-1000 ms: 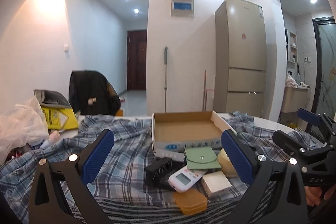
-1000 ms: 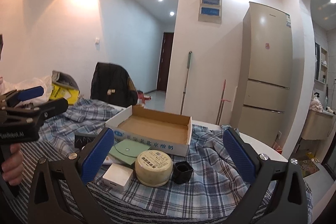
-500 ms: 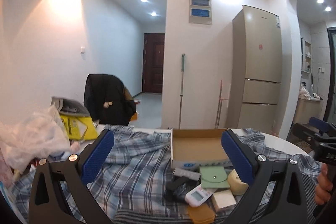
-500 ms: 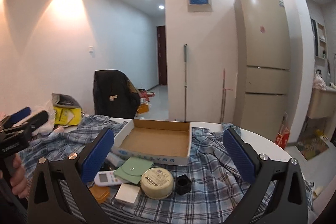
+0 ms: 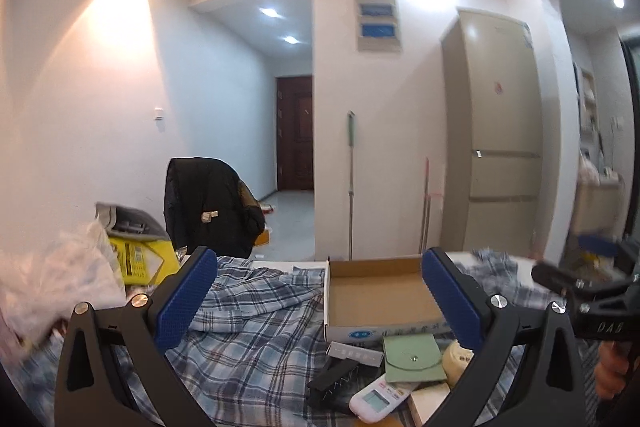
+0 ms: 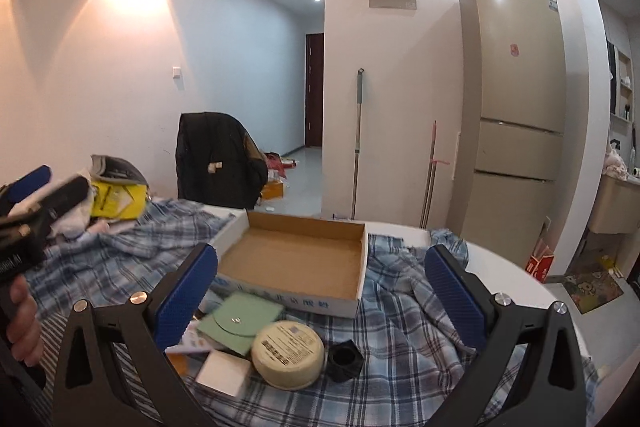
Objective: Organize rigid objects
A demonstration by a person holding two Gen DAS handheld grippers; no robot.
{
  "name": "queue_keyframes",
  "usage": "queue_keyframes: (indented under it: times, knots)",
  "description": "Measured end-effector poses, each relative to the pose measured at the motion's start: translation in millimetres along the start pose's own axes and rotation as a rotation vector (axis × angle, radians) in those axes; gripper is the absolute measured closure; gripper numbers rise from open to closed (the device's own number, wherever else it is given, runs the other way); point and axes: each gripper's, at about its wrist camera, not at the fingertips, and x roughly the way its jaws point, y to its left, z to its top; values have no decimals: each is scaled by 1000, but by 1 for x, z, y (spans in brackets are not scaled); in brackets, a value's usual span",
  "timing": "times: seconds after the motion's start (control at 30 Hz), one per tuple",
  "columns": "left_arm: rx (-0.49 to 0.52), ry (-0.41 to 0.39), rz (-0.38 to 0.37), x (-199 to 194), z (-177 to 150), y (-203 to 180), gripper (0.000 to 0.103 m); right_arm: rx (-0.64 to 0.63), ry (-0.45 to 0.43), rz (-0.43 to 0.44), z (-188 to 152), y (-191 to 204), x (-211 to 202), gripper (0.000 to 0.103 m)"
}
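Plaid cloth (image 6: 400, 311) covers the desk. On it sits an empty cardboard box (image 6: 296, 259); just in front lie a green pouch (image 6: 240, 319), a round tin (image 6: 288, 353), a black nut (image 6: 345, 354), a white block (image 6: 222, 373) and a thermometer (image 5: 378, 397). Left claw (image 5: 320, 299) and right claw (image 6: 320, 299) both hover wide open, holding nothing.

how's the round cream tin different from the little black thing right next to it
The round cream tin is pale, wide and closed, with a printed label on top; the black piece is dark, far smaller, angular and open-topped. Both rest on the plaid cloth, in front of the cardboard box.
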Motion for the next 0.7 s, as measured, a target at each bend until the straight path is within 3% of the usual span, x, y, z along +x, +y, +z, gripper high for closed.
queue_keyframes:
  times: [0.13,0.33,0.7]
  knots:
    - [-16,7,-37,15,-24,8,0,-2,69,28,-18,-1,22,0]
    - [64,190,-103,47,-47,-3,0,-29,224,115,-44,2,54,0]
    - [69,179,-96,45,-53,-4,0,26,199,101,-44,-9,48,0]
